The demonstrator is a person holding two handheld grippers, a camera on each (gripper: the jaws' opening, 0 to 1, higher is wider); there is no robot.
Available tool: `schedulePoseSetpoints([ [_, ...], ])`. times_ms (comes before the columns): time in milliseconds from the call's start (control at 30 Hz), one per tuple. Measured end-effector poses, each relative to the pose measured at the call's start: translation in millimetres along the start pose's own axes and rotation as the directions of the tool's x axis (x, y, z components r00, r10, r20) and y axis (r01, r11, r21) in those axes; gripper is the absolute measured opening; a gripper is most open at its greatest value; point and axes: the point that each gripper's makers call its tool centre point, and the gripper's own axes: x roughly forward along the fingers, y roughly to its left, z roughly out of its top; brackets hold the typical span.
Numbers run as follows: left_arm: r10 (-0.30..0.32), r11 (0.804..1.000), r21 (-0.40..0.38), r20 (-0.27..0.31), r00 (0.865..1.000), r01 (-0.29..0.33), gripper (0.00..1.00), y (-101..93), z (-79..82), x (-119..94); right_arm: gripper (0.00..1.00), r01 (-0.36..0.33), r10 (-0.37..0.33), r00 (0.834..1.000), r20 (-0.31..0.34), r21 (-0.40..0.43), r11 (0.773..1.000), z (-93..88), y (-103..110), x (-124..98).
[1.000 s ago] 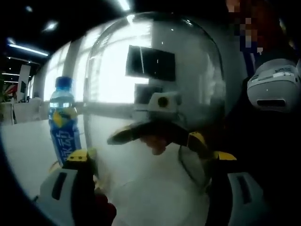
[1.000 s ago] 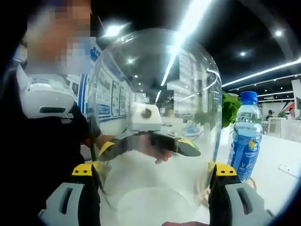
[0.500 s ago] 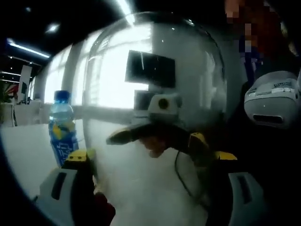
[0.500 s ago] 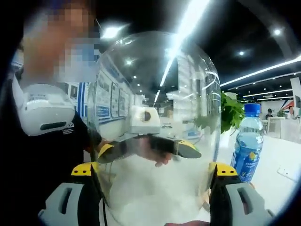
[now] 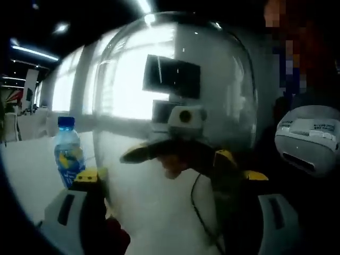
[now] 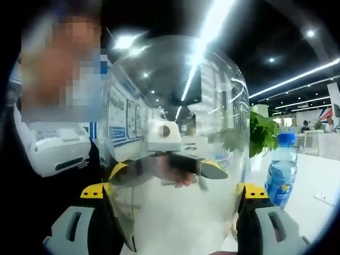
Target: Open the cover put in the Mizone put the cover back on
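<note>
Between both hand-held grippers, clear dome cover (image 5: pixel 175 106) held, Mizone bottle (image 5: pixel 68 151) beside

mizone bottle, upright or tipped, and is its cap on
Upright, cap on. The Mizone bottle stands on the white table with its blue cap on top, outside the clear dome cover held between both grippers' jaws.

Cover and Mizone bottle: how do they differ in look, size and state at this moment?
The cover is a clear, colourless dome; the Mizone bottle has a blue cap and blue label. The cover looks far larger than the bottle. The cover is held between both grippers, left and right; the bottle stands upright on the white table, untouched. Both are see-through.
</note>
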Motion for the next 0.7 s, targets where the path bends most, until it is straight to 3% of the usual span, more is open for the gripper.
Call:
schedulePoseSetpoints([
  [567,0.023,0.997,0.075,-0.008,1.0,-0.023,0.87,-18.3,39.0,0,0.91,-0.01,0.012,1.0,0.022,-0.07,0.997,41.9,13,-4],
  [700,0.034,0.997,0.077,-0.058,0.998,-0.03,0.87,-16.4,36.6,1,0.91,-0.016,0.016,1.0,-0.001,-0.076,0.997,42.3,12,-3],
])
